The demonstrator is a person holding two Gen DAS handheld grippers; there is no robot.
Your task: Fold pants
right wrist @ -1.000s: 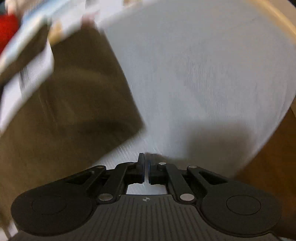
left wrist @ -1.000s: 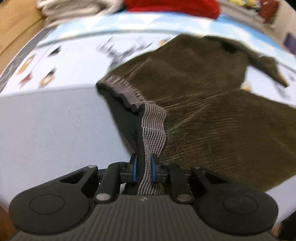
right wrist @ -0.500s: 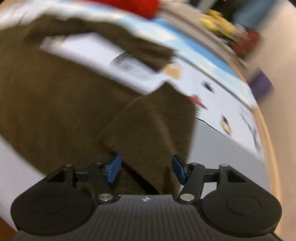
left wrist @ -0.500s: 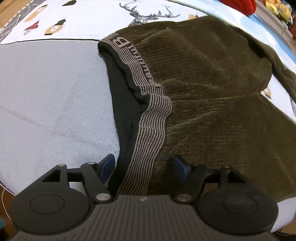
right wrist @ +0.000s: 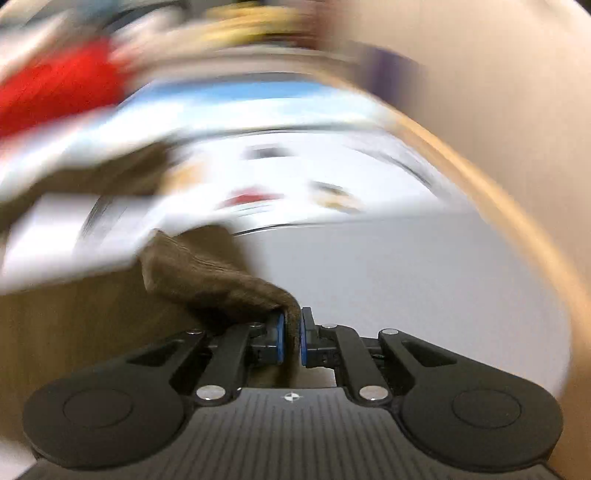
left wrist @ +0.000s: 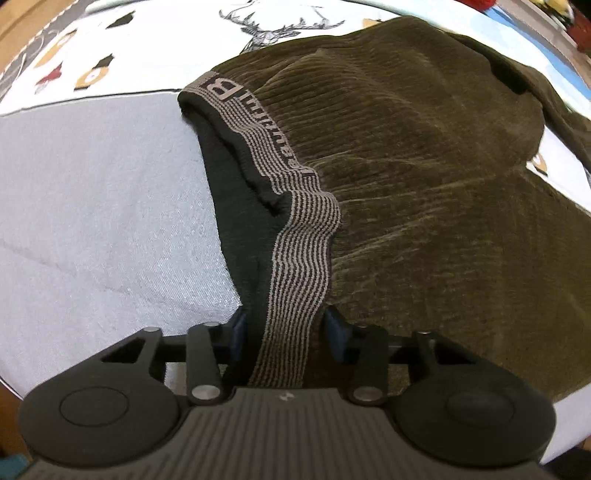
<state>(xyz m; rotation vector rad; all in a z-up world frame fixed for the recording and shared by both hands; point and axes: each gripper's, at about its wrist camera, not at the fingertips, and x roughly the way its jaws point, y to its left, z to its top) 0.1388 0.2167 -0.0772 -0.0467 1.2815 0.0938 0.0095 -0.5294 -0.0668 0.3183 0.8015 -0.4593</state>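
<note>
Home bedroom, looks like a kid's. Work surface is a bed: printed sheet (left wrist: 122, 44) with a line-drawn deer (left wrist: 273, 22) and small cartoon animals, pale grey quilted cover (left wrist: 92, 206) over it, wooden bed frame edge (right wrist: 491, 206). Red fabric (right wrist: 51, 92) heaped at the far end, too blurred to identify.

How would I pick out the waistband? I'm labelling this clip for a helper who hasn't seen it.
Start at the pale grey bedcover and find the olive-brown ribbed pants spread on it. Along their left edge runs the waistband, passing between the left gripper's open jaws. Only it has thin grey-and-black stripes and woven lettering.
</note>
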